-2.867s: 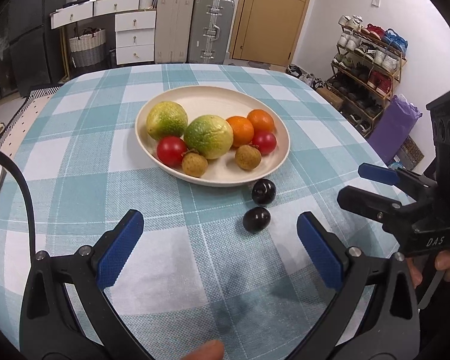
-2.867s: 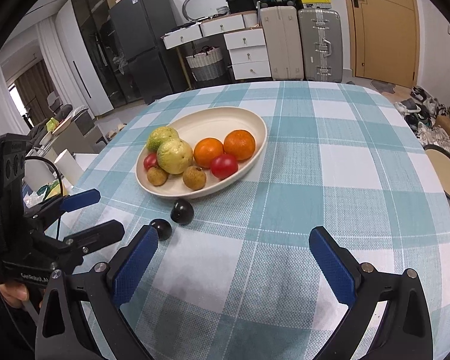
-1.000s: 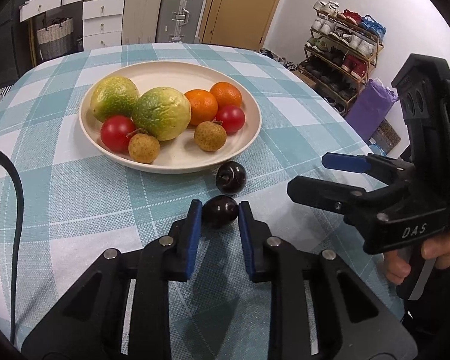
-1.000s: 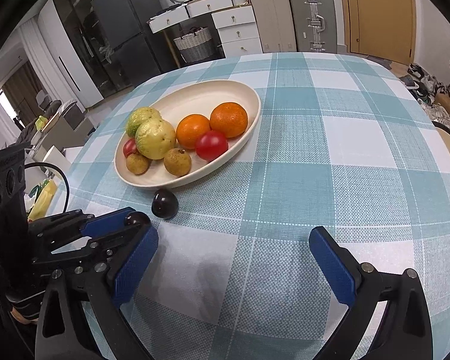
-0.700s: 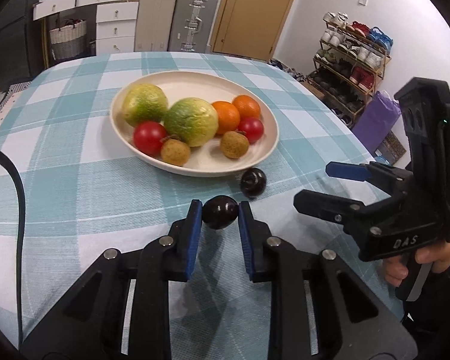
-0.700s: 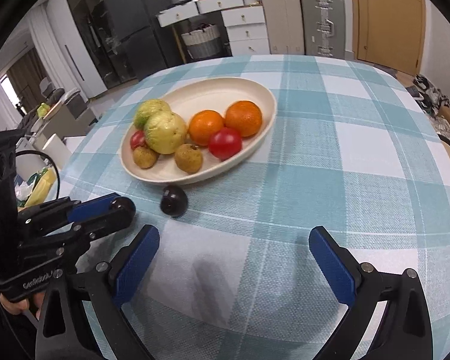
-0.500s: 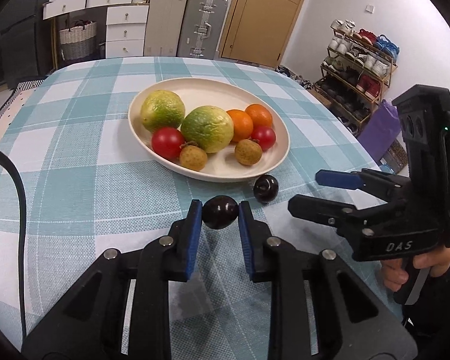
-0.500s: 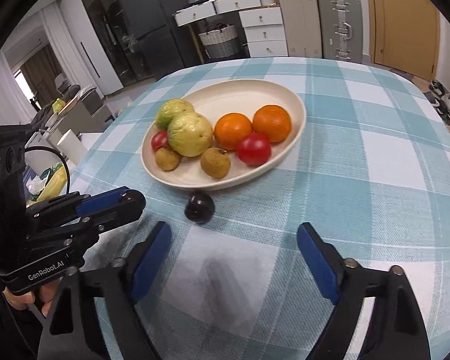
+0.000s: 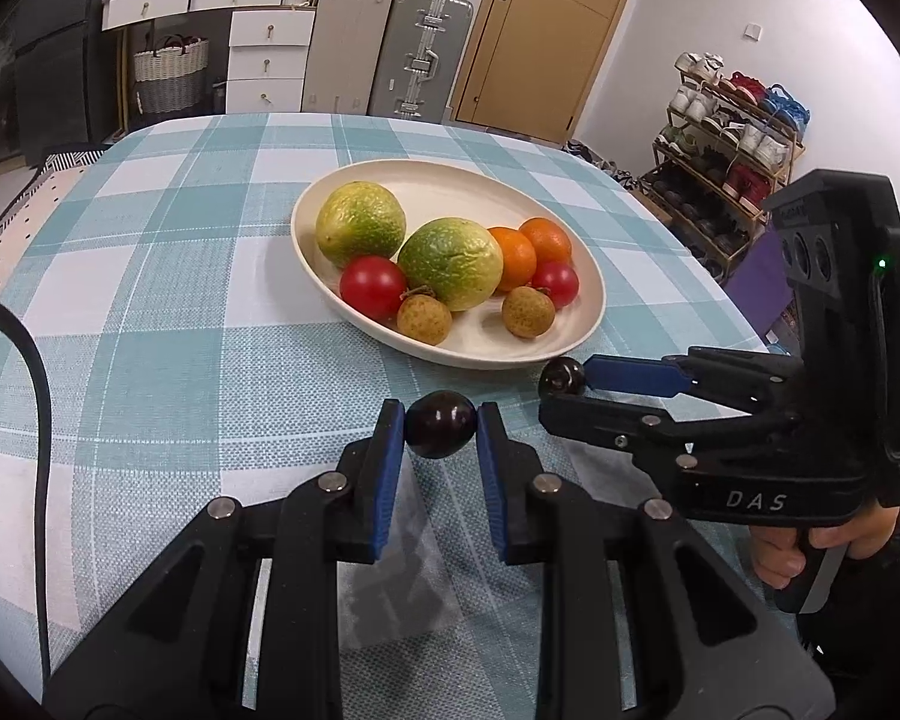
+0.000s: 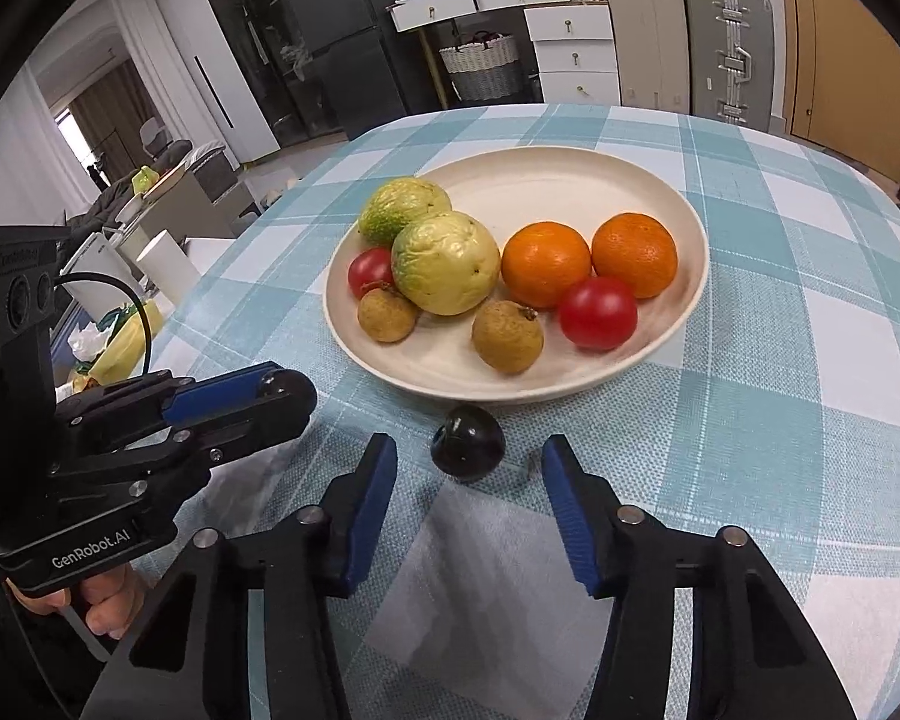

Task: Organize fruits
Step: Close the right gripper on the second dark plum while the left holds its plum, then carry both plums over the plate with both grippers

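Just beside the round cream plate (image 10: 696, 276), we grip one dark glossy plum (image 9: 439, 423) in our left hand-held gripper (image 9: 439, 427); our right hand-held gripper (image 10: 469, 468) is closing around the second dark plum (image 10: 468, 443), untouched yet.

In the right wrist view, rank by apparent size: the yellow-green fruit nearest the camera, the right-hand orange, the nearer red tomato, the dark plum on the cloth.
1. Yellow-green fruit.
2. Right-hand orange.
3. Nearer red tomato and dark plum look alike; the plum is closer, so no ranking.
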Motion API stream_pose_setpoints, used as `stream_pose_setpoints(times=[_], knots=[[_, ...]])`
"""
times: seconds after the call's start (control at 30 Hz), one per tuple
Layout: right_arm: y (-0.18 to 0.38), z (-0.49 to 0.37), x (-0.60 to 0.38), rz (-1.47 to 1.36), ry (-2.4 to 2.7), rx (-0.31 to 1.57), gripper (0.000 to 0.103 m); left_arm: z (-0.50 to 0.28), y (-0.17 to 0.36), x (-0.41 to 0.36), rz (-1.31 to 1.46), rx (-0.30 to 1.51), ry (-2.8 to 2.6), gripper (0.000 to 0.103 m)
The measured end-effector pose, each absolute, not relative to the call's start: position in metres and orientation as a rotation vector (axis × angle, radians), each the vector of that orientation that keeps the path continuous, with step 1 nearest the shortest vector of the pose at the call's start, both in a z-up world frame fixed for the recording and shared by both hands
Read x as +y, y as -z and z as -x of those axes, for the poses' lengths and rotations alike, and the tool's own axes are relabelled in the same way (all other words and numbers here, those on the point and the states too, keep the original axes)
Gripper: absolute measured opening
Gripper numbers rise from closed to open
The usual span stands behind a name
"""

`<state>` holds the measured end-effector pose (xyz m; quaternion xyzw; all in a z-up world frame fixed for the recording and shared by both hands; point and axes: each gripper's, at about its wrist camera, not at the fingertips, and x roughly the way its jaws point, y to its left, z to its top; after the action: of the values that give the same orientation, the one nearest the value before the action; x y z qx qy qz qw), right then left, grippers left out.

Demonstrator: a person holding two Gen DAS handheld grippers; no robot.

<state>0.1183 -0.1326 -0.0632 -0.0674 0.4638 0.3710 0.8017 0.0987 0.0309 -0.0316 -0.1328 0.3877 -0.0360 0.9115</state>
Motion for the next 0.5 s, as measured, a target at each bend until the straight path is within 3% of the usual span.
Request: stream_pose_setpoints(times=[0.3,0.5], knots=[[0.0644,-0.1163,-0.1275,0.168,-0.806,0.990,0.041,-0.1007,0.0340,0.0323,0.286,0.806,0.074,0.022],[0.0647,-0.1156,-0.1255,0.191,-0.776,0.977,0.028,-0.1005,0.0332,0.0311,0.283,0.808,0.075,0.022]])
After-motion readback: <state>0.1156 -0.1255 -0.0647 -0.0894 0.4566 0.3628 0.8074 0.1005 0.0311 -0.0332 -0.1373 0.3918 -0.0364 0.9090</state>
